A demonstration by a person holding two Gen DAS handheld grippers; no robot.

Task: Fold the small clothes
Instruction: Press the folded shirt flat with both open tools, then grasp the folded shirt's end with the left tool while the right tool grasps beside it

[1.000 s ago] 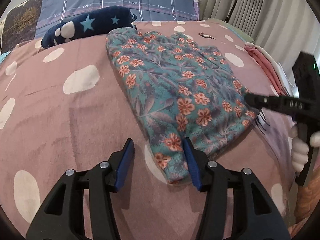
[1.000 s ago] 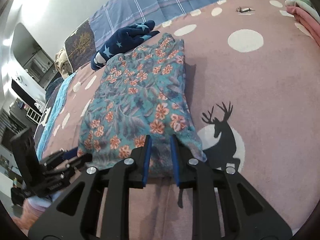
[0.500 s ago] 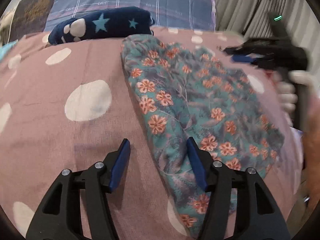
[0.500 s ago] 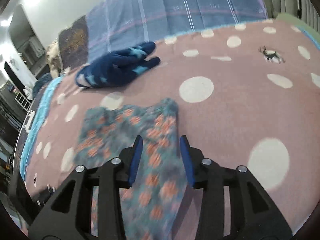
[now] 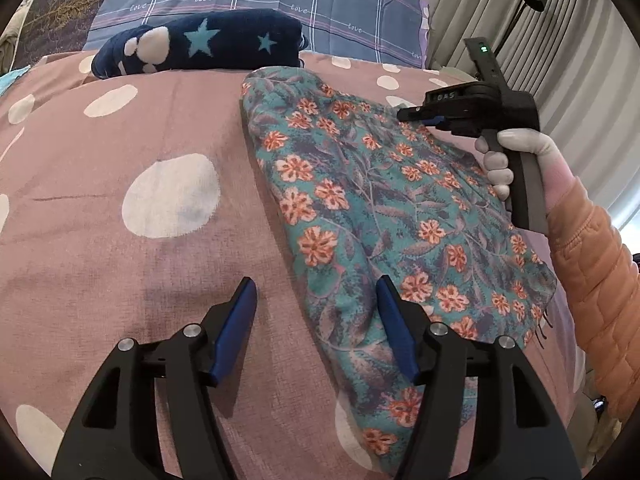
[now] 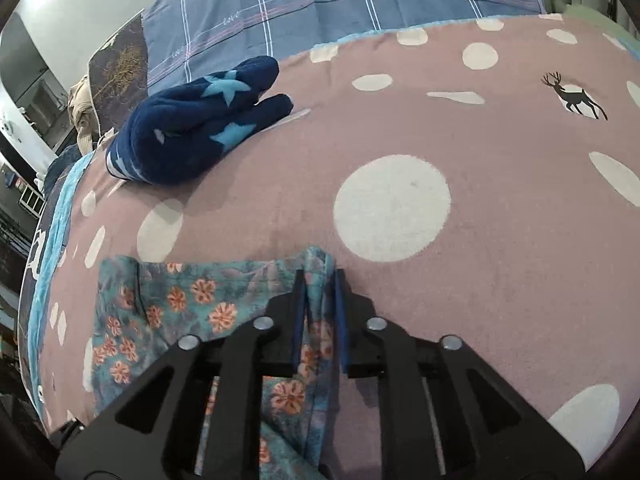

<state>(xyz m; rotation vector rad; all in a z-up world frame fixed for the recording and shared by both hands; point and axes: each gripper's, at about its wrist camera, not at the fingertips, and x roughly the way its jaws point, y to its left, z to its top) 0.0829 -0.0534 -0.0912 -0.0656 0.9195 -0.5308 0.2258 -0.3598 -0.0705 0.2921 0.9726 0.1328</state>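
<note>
My left gripper (image 5: pixel 316 304) has its blue pads wide apart and holds nothing; its right pad touches the near left edge of the floral garment (image 5: pixel 384 216), the left pad stands over bare blanket. My right gripper (image 6: pixel 318 300) is closed on the far right edge of the same garment, a ridge of cloth pinched between the pads. From the left wrist view I see this gripper above the far part of the cloth, and on its body small letters that look like "DAS", not sure. The garment lies folded on the pink dotted blanket (image 5: pixel 100 200), which also has a deer print (image 6: pixel 576 98). Beyond it lies a navy star garment (image 5: pixel 200 42), apart from the floral one. The blue checked pillow (image 6: pixel 360 0) behind repeats the word "love". Left of the garment the blanket is wide and open.
</note>
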